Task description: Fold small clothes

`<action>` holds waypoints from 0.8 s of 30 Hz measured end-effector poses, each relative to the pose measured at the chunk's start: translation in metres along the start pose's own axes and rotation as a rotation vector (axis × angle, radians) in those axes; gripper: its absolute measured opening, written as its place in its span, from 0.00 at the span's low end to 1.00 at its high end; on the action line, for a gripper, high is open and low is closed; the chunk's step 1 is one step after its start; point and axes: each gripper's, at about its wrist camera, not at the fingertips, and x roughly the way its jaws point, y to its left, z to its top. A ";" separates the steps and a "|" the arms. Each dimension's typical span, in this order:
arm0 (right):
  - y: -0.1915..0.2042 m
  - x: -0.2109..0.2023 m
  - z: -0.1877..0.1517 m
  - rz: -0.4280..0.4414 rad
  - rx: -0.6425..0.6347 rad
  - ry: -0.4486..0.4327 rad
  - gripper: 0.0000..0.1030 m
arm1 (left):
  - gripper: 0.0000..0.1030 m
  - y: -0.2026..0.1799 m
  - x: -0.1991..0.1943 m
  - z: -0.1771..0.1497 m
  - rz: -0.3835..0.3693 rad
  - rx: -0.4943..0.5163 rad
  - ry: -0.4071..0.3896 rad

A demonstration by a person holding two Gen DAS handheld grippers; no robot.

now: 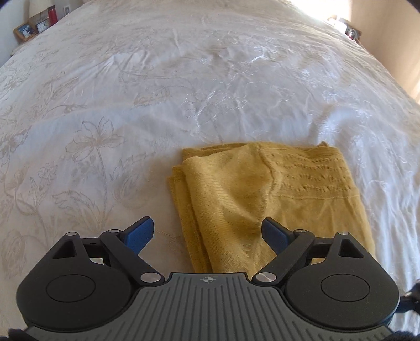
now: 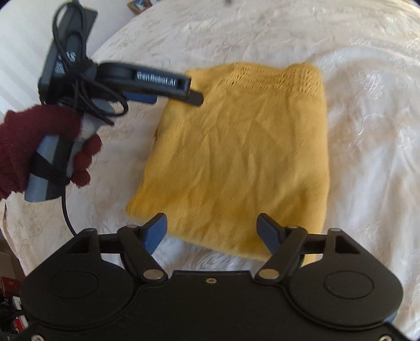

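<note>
A mustard-yellow knitted garment [image 1: 265,202] lies folded into a rectangle on the white bedspread [image 1: 183,91]; it also shows in the right wrist view [image 2: 244,157]. My left gripper [image 1: 207,233] is open and empty, hovering over the garment's near left edge. It also shows from the side in the right wrist view [image 2: 176,97], at the garment's far left corner, held by a hand in a maroon glove [image 2: 34,147]. My right gripper [image 2: 212,230] is open and empty just above the garment's near edge.
The bedspread [image 2: 367,131] has an embroidered floral pattern and spreads around the garment. A nightstand with picture frames [image 1: 26,28] and a red bottle [image 1: 52,15] stands at the far left. Another nightstand [image 1: 346,26] stands at the far right.
</note>
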 end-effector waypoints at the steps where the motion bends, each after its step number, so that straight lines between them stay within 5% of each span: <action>1: -0.005 -0.006 0.005 -0.019 -0.006 -0.037 0.93 | 0.87 0.006 0.006 0.000 0.010 -0.023 0.016; 6: -0.033 -0.003 0.042 -0.125 -0.039 -0.107 0.99 | 0.97 0.031 0.027 -0.002 -0.045 -0.140 0.066; 11: -0.060 0.021 0.082 -0.174 -0.010 -0.127 0.99 | 1.00 0.030 0.027 -0.006 -0.046 -0.118 0.056; 24: -0.114 0.090 0.124 -0.300 0.076 0.025 0.99 | 1.00 0.034 0.030 -0.004 -0.066 -0.134 0.060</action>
